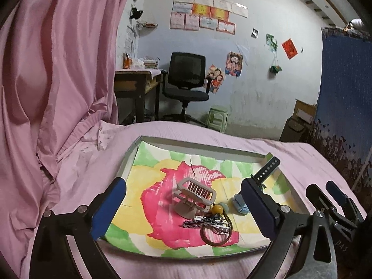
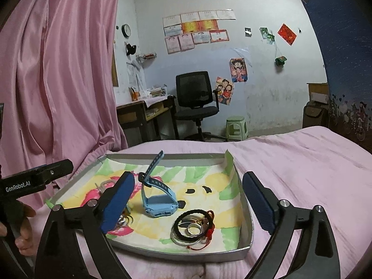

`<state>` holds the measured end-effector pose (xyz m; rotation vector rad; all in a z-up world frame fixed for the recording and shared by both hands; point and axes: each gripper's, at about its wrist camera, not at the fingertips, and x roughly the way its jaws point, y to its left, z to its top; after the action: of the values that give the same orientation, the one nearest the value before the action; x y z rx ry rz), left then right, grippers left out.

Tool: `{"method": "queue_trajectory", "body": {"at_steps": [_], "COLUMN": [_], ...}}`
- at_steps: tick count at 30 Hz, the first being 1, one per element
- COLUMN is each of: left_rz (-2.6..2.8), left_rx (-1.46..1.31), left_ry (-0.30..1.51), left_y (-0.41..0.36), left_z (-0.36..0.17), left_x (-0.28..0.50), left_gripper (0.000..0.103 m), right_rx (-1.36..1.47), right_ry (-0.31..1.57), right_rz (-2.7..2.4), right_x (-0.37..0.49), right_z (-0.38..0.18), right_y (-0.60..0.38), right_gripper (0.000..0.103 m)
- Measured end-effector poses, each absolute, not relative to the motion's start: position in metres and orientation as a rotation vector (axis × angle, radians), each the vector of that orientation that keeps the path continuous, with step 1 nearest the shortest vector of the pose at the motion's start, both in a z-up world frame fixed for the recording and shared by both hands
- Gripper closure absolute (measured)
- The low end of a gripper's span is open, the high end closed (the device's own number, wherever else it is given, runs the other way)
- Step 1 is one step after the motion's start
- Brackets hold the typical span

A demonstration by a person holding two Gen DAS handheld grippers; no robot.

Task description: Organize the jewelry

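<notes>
Left wrist: your left gripper point(image 1: 183, 205) had its jaws wide apart, empty, over the tray point(image 1: 132, 153) on the bed point(image 1: 209, 132); hair claw point(image 1: 194, 194), clips point(image 1: 204, 220) and hair tie point(image 1: 216, 234) lay between them.

Right wrist: your right gripper point(image 2: 188, 203) also had jaws apart, framing the upright blue watch point(image 2: 160, 203) and, nearer, the bracelet pile point(image 2: 193, 229).

Setting: a lived-in bedroom, probably a child's or student's. A bed point(image 2: 302, 162) with a pink sheet fills the foreground; a pink curtain point(image 2: 58, 69) hangs at its left. Beyond the bed stands a black office chair point(image 2: 195, 95), with a cluttered desk point(image 2: 144, 109) to its left and a green plastic stool point(image 2: 236, 127) to its right. Above the chair, certificates point(image 2: 197, 30) and cartoon posters point(image 2: 238, 69) cover the wall.
</notes>
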<state>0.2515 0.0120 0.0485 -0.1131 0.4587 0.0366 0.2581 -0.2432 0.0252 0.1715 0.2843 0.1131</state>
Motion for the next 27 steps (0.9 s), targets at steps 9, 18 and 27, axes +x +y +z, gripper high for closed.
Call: {"method": "queue_trajectory", "body": {"at_steps": [9, 18, 27], "left_rz": [0.023, 0.051, 0.077], "left_rx": [-0.151, -0.139, -0.119], "left_ry": [0.381, 0.315, 0.268], "left_y": [0.024, 0.036, 0.044], "left_z": [0.058, 0.067, 0.067], "left_x": [0.206, 0.149, 0.095], "left_gripper": [0.000, 0.000, 0.000], "right_rx": [0.144, 0.101, 0.078], "right_ry": [0.266, 0.245, 0.241], "right_rz": [0.170, 0.208, 0.231], "right_x": [0.225, 0.184, 0.136], "right_z": [0.039, 0.056, 0.058], "right_y": [-0.234, -0.220, -0.213], "right_gripper": [0.003, 0.003, 0.003]}}
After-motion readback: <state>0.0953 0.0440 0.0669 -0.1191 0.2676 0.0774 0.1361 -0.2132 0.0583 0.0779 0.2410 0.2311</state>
